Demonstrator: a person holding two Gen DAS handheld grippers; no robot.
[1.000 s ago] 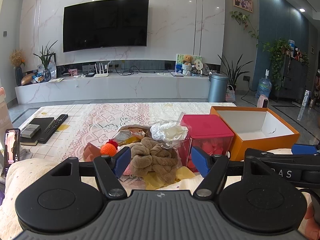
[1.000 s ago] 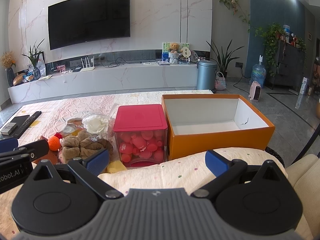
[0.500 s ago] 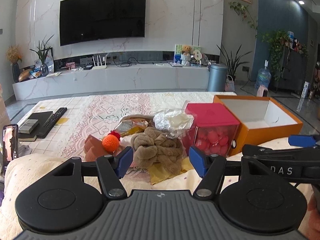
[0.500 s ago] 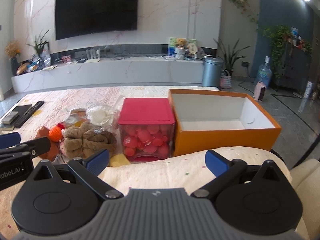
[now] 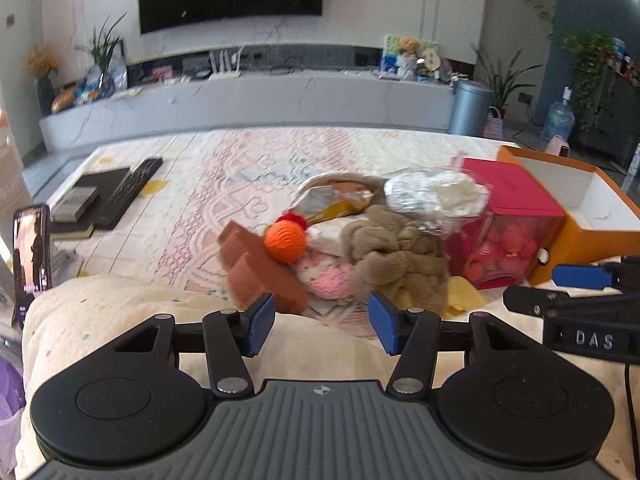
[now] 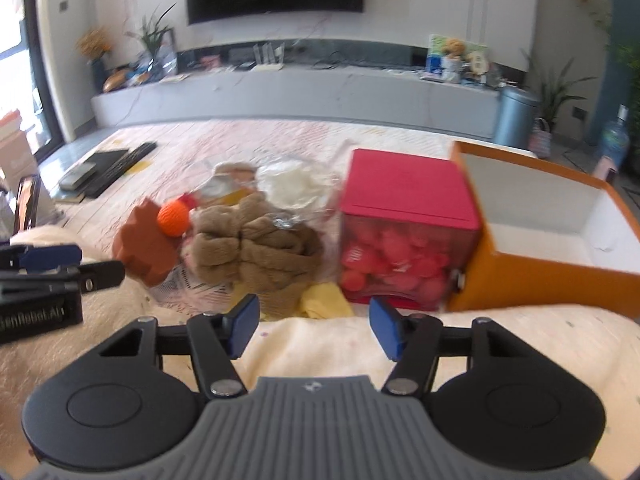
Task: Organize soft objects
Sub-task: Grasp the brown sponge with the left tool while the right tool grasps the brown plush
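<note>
A pile of soft things lies on the patterned table: a brown plush cloth (image 5: pixel 394 258) (image 6: pixel 256 248), an orange knitted ball (image 5: pixel 285 242) (image 6: pixel 173 218), a rust-brown sponge block (image 5: pixel 260 274) (image 6: pixel 146 246), a pink knitted piece (image 5: pixel 326 282) and a white item in clear wrap (image 5: pixel 436 196) (image 6: pixel 296 182). An open orange box (image 5: pixel 576 200) (image 6: pixel 560 252) stands at the right. My left gripper (image 5: pixel 322 322) is open and empty, just short of the pile. My right gripper (image 6: pixel 314 326) is open and empty, in front of the brown cloth.
A red-lidded clear box of red pieces (image 5: pixel 508 232) (image 6: pixel 404 236) stands between the pile and the orange box. A remote (image 5: pixel 128 192) and a black book (image 5: pixel 84 196) lie at the far left. A phone (image 5: pixel 32 256) stands at the left edge. A cream blanket (image 6: pixel 480 340) covers the near edge.
Both grippers have tilted down and moved forward toward the pile. The right gripper has swung left and its fingers stand closer together. Nothing has been picked up.
</note>
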